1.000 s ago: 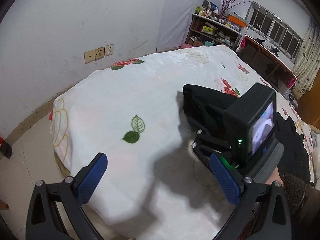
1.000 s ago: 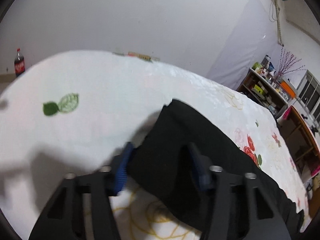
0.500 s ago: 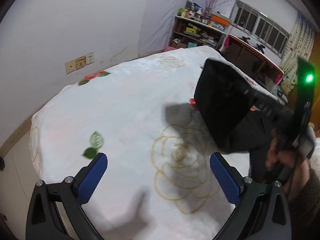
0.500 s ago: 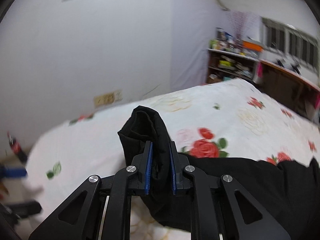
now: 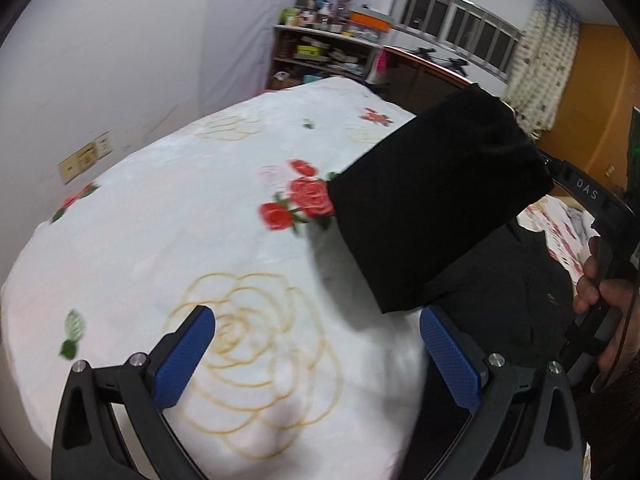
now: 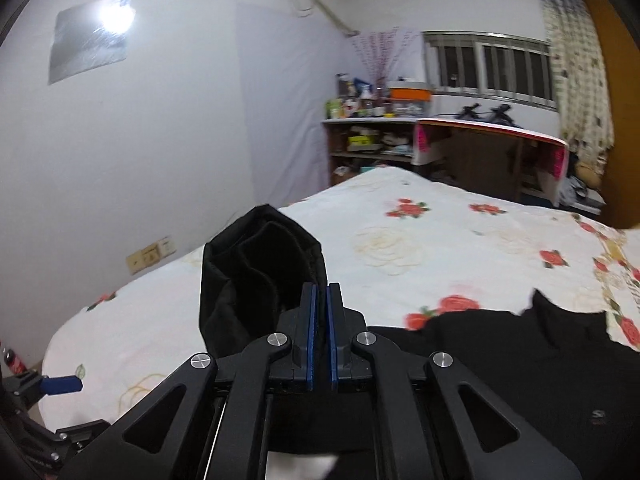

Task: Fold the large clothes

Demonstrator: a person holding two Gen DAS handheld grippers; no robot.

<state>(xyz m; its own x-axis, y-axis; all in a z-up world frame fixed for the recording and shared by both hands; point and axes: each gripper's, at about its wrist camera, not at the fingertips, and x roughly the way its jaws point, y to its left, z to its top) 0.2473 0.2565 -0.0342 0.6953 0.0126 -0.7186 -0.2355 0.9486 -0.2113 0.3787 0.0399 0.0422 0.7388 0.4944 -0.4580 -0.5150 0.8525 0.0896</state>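
A large black garment [image 6: 520, 360] lies on the white floral bedspread [image 6: 440, 240]. My right gripper [image 6: 319, 300] is shut on the garment's end, a bunched cuff [image 6: 260, 272], and holds it up above the bed. In the left wrist view the lifted black fabric [image 5: 432, 200] hangs at the upper right, with the rest of the garment [image 5: 500, 300] on the bed below it. My left gripper [image 5: 316, 348] is open and empty, low over the bedspread [image 5: 180, 220], just left of the garment.
A wall with a socket plate [image 5: 84, 158] runs along the bed's left side. A cluttered shelf [image 5: 320, 56] and a wooden desk [image 6: 492, 160] stand beyond the far end of the bed. A cola bottle [image 6: 12, 360] stands on the floor at left.
My right gripper closed on the black garment's end and lifted it up off the bed, carrying it toward the far right. My left gripper stayed open and swung right over the bed.
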